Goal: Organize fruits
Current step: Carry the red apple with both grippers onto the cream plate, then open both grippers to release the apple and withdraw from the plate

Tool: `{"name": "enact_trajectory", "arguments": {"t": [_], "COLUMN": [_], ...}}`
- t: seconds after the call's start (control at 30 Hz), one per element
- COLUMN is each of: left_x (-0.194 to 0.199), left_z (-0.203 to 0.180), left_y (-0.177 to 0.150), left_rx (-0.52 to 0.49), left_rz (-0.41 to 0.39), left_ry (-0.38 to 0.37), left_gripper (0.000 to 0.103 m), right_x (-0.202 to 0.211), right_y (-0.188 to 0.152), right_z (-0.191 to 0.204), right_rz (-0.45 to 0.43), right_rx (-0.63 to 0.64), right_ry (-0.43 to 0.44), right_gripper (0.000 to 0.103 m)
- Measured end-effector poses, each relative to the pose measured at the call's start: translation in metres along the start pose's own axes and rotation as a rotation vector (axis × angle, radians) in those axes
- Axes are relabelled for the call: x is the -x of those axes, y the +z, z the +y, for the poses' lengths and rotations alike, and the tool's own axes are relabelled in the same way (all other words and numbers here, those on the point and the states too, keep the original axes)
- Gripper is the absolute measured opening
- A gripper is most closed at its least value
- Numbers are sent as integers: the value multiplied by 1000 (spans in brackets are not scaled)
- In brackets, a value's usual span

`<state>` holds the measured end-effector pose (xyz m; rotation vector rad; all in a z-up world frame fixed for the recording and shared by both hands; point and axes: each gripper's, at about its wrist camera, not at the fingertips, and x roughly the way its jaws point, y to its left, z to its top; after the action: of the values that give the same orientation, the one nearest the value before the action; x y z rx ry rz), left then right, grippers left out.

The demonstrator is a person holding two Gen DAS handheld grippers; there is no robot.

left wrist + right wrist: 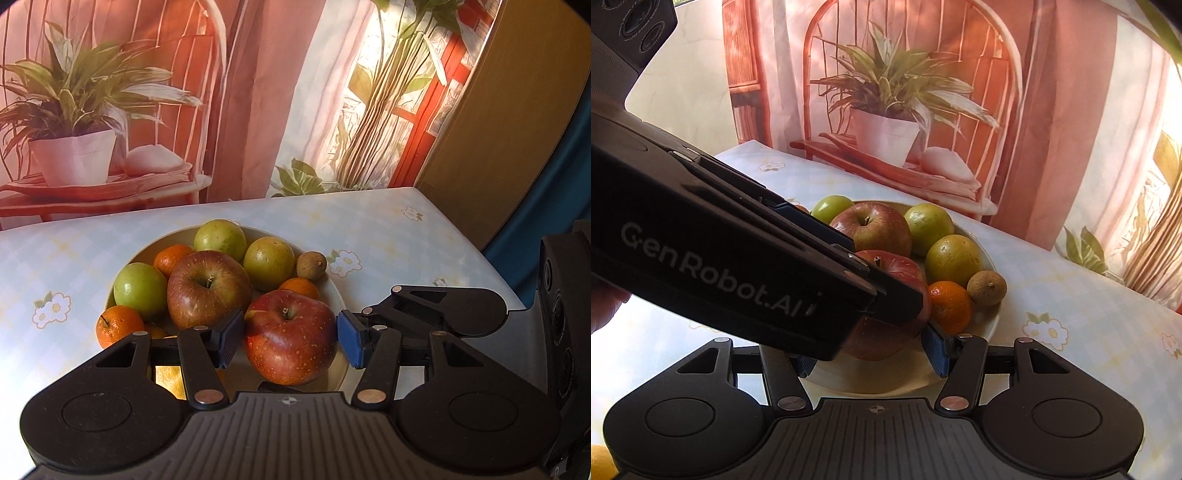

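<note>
On the near side of the plate (334,291), red apple (291,338) between spread jaws of left gripper (290,341), pads beside its flanks, contact unclear. Right gripper (873,354) jaws likewise parted around the same apple. Best centred on the widest girth, squeezed gently, lifted straight, clear of the neighbouring russet apple (208,290) and orange (300,287).

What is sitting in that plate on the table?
The plate holds two red apples, three green fruits, small oranges and a brown fruit. The left gripper covers the plate's near part.
</note>
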<state>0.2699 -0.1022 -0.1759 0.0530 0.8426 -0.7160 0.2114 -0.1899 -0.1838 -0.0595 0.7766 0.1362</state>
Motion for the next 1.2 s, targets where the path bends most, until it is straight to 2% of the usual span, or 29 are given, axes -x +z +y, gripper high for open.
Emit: {"name": "enact_trajectory", "arguments": {"t": [0.3,0.47,0.63,0.9,1.1,1.2], "left_x": [-7,2,17,65,102,118], "left_z": [-1,2,9,16,26,30], "left_y": [1,0,-1,-14,-36,-48], "left_rx": [-13,-9,17,36,102,166], "left_rz": [2,-11,-33,-102,-141,-148], "left_ry": [4,34,70,211,312,361], "left_gripper": [57,57,57,58,58,58], "right_x": [-8,-7,6,33,59,72], "right_y": [-4,-4,-5,-9,-18,-24], "right_z": [0,1,2,7,22,35], "right_rz": [12,35,6,-30,-69,-78], "right_rx": [18,-3,-45,-136,-207,-222], "right_ry": [-5,-12,-11,-23,-23,-18], "right_gripper": [53,54,57,58,58,58]}}
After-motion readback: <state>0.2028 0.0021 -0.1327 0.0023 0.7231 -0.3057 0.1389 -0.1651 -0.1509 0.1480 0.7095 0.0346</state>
